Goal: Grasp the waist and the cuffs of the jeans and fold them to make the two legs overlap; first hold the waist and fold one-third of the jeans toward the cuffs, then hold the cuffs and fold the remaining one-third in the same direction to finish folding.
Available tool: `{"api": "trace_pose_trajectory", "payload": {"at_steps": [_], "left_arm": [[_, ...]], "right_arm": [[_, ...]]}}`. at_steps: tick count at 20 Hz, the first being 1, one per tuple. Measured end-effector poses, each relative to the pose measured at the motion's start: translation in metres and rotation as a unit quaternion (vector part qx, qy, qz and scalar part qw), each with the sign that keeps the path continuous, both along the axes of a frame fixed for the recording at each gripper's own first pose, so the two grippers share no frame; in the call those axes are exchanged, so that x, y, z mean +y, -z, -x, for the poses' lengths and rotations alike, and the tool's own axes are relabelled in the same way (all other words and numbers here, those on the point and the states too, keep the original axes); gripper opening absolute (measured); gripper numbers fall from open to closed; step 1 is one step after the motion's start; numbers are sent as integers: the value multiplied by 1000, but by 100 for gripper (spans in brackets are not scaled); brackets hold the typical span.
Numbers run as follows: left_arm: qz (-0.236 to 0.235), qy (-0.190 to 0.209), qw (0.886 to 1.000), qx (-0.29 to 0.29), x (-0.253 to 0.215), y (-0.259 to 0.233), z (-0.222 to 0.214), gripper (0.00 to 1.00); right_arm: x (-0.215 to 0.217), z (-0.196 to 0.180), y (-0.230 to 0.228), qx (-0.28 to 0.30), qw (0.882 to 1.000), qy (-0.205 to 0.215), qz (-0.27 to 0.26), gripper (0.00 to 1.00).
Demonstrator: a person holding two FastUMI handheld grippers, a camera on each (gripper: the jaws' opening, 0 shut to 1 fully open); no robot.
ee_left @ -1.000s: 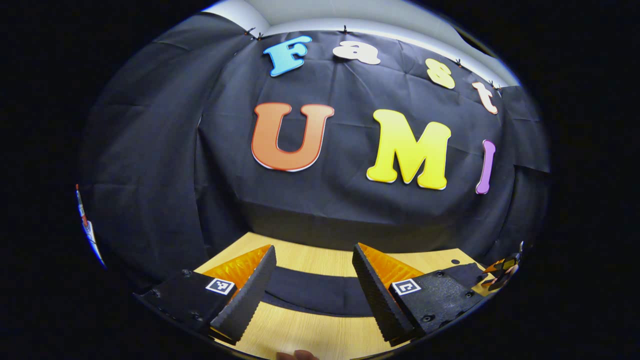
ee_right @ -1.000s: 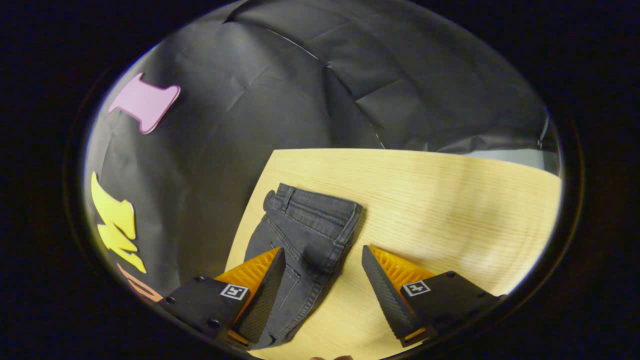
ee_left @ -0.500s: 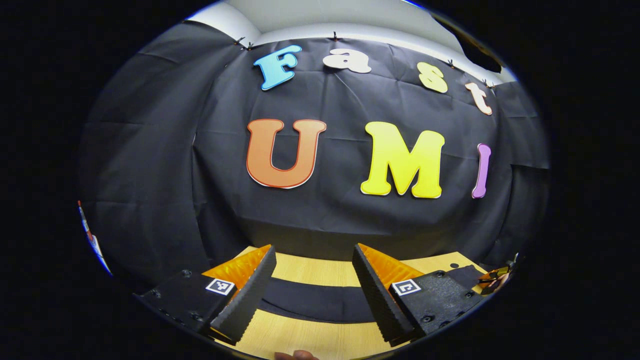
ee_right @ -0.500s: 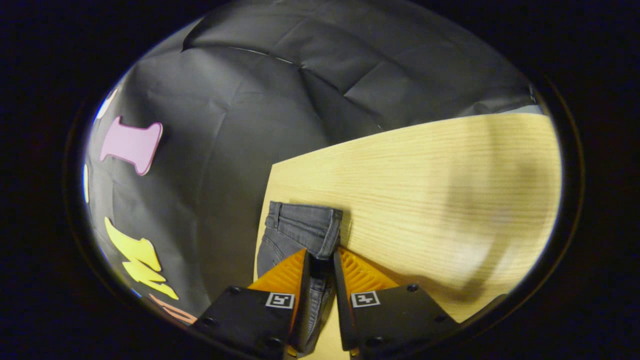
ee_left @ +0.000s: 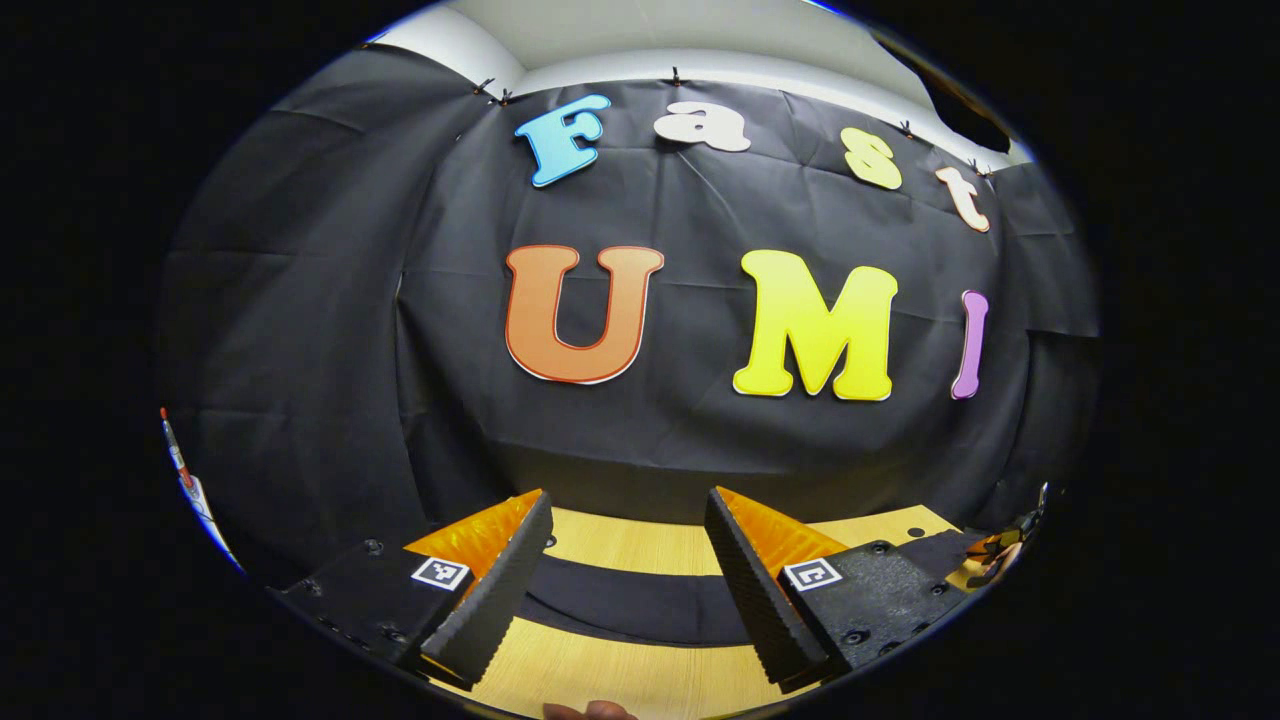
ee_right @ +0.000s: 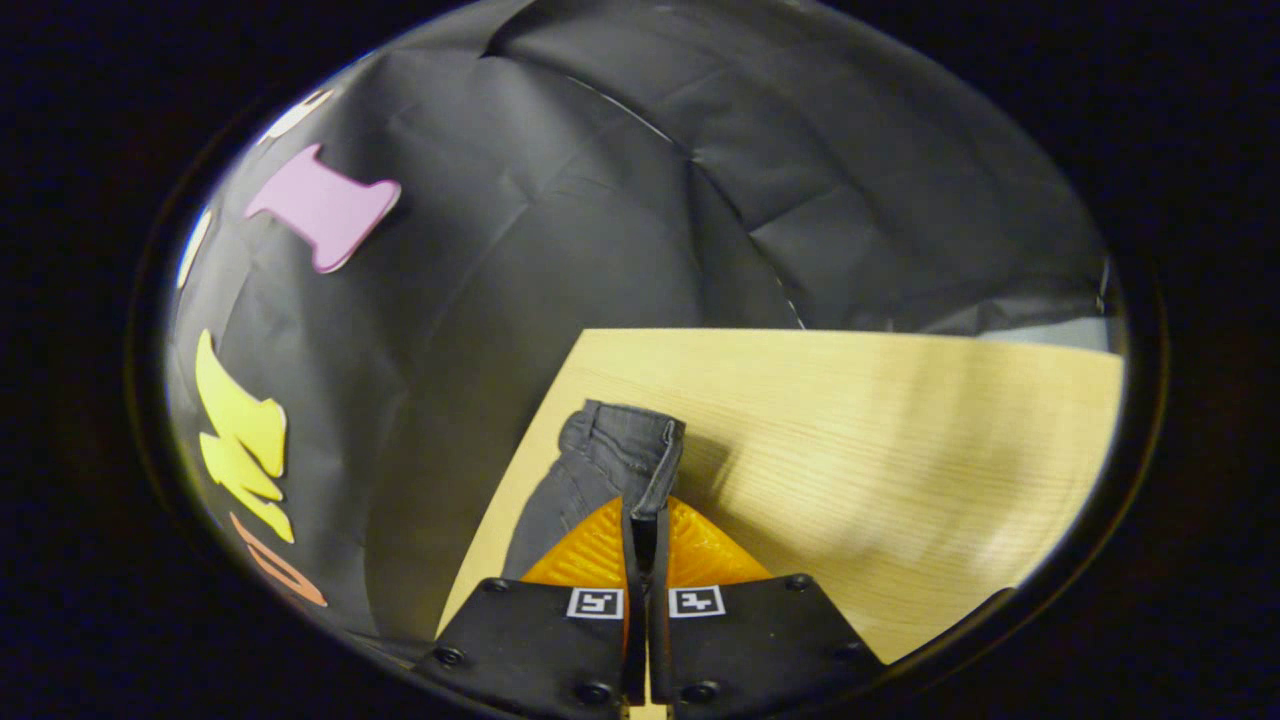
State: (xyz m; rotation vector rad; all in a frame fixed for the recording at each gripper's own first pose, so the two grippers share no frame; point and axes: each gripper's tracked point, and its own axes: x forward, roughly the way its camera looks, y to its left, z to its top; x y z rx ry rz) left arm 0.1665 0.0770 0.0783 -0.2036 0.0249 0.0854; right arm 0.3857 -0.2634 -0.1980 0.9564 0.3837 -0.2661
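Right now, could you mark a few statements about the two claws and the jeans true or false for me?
1. The right claw is closed on the jeans. True.
2. The left claw is squeezing the fabric. False: its fingers stand apart, with nothing between them.
3. The jeans lie on a wooden table. True.
4. The jeans are bright blue. False: they are dark grey.
5. The right claw holds the jeans near the waistband. True, the belt loops show just past its tips.
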Motion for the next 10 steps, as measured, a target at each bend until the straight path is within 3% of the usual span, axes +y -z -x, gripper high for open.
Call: {"api": "trace_pose_trajectory", "payload": {"at_steps": [3, 6, 10], "left_arm": [[7, 0, 1000, 5, -1, 2, 3, 98], [11, -5, 1000, 1, 2, 1, 3, 98], [2, -22, 1000, -6, 5, -4, 6, 98]], "right_arm": [[23, 4, -52, -33, 996, -36, 78, 2], [69, 8, -114, -79, 984, -75, 139, 0], [163, 11, -176, -141, 954, -152, 216, 0]]}}
